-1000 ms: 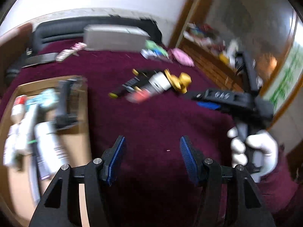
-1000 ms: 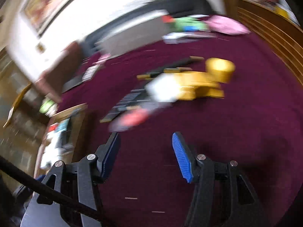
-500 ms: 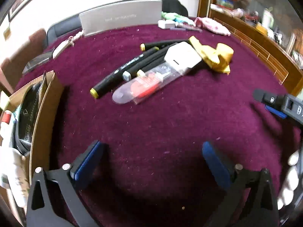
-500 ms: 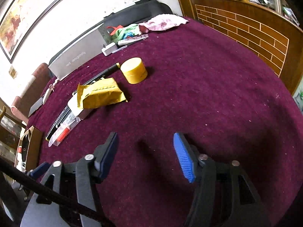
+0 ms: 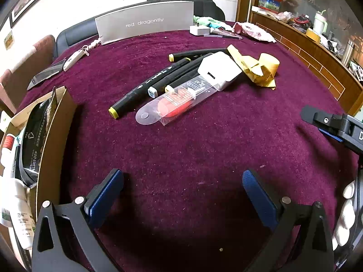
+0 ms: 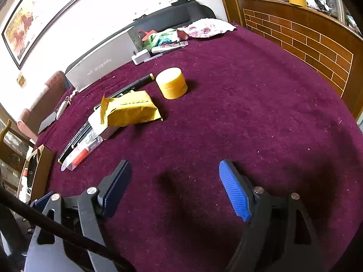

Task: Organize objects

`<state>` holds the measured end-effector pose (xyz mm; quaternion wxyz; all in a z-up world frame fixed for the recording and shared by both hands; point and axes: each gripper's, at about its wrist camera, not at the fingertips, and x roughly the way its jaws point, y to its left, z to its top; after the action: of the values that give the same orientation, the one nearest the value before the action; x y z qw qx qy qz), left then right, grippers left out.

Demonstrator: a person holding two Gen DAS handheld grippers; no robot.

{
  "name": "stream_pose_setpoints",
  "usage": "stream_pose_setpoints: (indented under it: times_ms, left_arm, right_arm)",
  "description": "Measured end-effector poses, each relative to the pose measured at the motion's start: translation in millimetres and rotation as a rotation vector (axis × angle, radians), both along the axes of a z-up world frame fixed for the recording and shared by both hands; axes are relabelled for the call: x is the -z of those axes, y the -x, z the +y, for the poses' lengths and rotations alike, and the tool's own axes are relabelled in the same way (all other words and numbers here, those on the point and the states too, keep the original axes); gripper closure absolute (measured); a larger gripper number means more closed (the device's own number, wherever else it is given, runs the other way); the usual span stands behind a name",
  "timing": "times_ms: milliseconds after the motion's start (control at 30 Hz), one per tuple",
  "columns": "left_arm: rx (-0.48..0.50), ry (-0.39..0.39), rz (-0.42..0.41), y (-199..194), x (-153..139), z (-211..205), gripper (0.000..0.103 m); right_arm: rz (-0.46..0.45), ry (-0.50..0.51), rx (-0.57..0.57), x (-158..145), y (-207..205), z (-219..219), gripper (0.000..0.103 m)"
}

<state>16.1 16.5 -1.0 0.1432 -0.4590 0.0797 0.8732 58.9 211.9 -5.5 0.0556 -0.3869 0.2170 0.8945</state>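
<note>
On a maroon cloth, a household clutter lies spread between two hand-held grippers. At far left in the left wrist view, a cardboard box stands with its flap up, holding a black pouch and white bottles. Beyond it, near the cloth's far edge, sit a dark phone and a white fob, with a grey "red dragonfly" box standing upright behind. At centre, black markers lie side by side, tips toward the box; a clear case with something red inside rests against them, its far end under a white block. Just right of the block a yellow packet leans on it, touching a yellow tub. The left gripper hovers over bare cloth near the camera, its blue pads spread wide and empty. At right edge, white-gloved fingers grip the other tool's handle.

From the right wrist view, the box shows at far left, then the case, block, packet and tub, the tub standing slightly apart from the packet. The right gripper is also parted and holds nothing, well short of the pile, over bare cloth
</note>
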Motion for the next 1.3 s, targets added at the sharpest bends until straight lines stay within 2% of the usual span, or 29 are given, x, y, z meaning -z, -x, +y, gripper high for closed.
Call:
stream_pose_setpoints:
  times_ms: [1300]
  left_arm:
    - [-0.002,0.001,0.000,-1.6,-0.9,0.5,0.001]
  right_arm:
    - [0.000,-0.004,-0.003,-0.9,1.4,-1.0,0.020]
